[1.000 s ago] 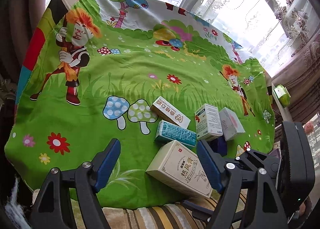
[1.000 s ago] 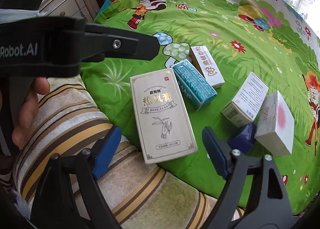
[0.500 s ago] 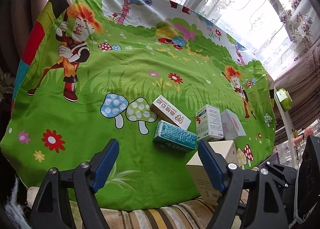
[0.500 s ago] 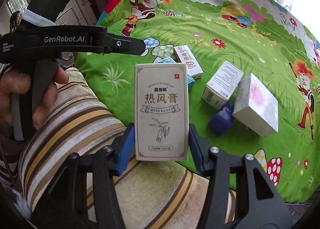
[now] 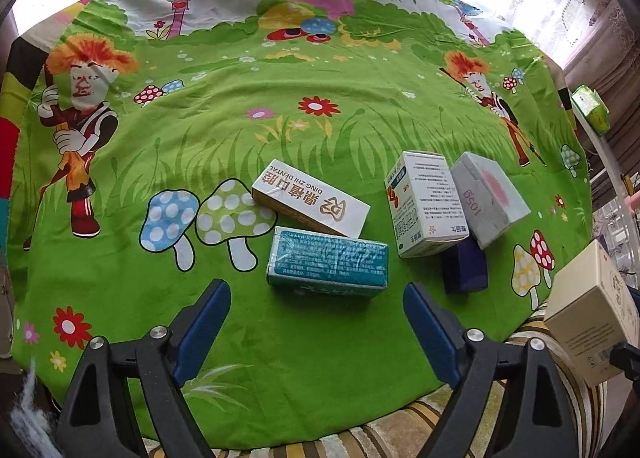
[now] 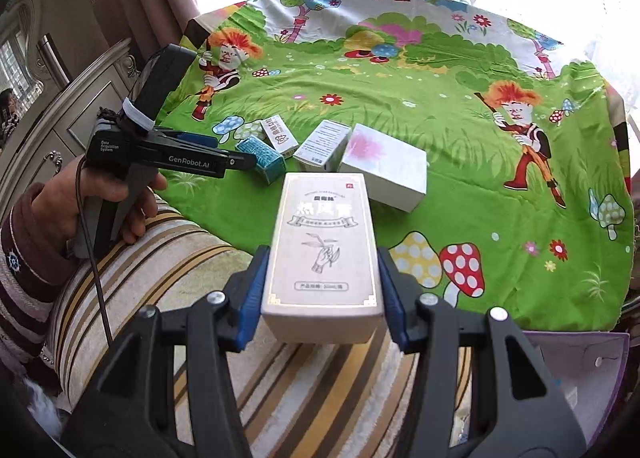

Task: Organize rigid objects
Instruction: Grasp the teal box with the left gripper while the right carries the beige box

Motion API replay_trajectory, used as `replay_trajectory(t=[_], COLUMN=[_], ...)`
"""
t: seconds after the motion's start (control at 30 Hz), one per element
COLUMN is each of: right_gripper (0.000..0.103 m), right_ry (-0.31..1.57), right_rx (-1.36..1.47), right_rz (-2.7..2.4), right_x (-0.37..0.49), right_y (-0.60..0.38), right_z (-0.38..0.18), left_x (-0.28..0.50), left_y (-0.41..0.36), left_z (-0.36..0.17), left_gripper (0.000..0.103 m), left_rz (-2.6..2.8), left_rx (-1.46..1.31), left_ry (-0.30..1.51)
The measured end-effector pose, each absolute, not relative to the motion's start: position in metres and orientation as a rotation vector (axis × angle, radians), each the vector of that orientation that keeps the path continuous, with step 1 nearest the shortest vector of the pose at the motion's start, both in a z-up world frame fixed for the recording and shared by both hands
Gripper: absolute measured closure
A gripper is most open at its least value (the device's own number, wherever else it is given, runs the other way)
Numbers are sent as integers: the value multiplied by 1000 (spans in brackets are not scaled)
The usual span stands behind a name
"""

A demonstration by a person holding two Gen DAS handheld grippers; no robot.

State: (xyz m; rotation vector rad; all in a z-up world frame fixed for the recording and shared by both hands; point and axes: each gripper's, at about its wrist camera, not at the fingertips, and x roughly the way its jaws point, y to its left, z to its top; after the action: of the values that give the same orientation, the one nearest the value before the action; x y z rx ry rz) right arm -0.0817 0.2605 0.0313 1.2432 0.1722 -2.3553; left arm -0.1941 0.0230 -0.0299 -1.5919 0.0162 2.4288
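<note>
My right gripper (image 6: 322,298) is shut on a large beige box (image 6: 322,254), lifted above the striped cushion; the same beige box (image 5: 592,318) shows at the right edge of the left wrist view. My left gripper (image 5: 316,322) hovers just short of a teal box (image 5: 328,260), its jaws opening with nothing between them. Behind the teal box lies a white and gold dental box (image 5: 310,203). To the right stand a white printed box (image 5: 426,203), a grey box with a pink blot (image 5: 490,197) and a dark blue box (image 5: 464,270).
A green cartoon cloth (image 5: 280,129) covers the table. A striped cushion (image 6: 168,270) lies along its near edge. A person's hand (image 6: 100,193) holds the left gripper's handle. A green pack (image 5: 592,109) sits off the table's right side. A carved cabinet (image 6: 68,113) stands left.
My right gripper closed on the beige box, lifted it off the cloth and carried it right. My left gripper moved toward the teal box and its jaws widened.
</note>
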Motion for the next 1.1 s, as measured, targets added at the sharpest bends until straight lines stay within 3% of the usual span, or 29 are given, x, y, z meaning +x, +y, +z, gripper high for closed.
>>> replay_trajectory(t=[0.37,0.47,0.5,0.6,0.87,1.1], right_gripper=[48,48,48,48,48,48], right_ry=[24,-25,-40,-80,-218,-417], right_rx=[1289,1313,1322,1350,1432,1517], right_rz=[-2610,-2688,-2714,-2778,-2948,-3005], right_x=[-51,-39,-35,-24,-4,-2], right_y=[381,419,431,463,531,572], right_z=[48,50,51,51,37,5], left_x=[-219,-219,-219,-215,-193,-157], left_y=[45,45,46,46,42,29], left_z=[-53,-54,-54,-50,-27,0], left_gripper=[13,21,29,29,29,29], left_rz=[2402,2395,2397,2420,2492,2542], left_rx=[-1696,-1691,-1689,-1671,-1594,-1493], left_ry=[232,234,241,260,218,11])
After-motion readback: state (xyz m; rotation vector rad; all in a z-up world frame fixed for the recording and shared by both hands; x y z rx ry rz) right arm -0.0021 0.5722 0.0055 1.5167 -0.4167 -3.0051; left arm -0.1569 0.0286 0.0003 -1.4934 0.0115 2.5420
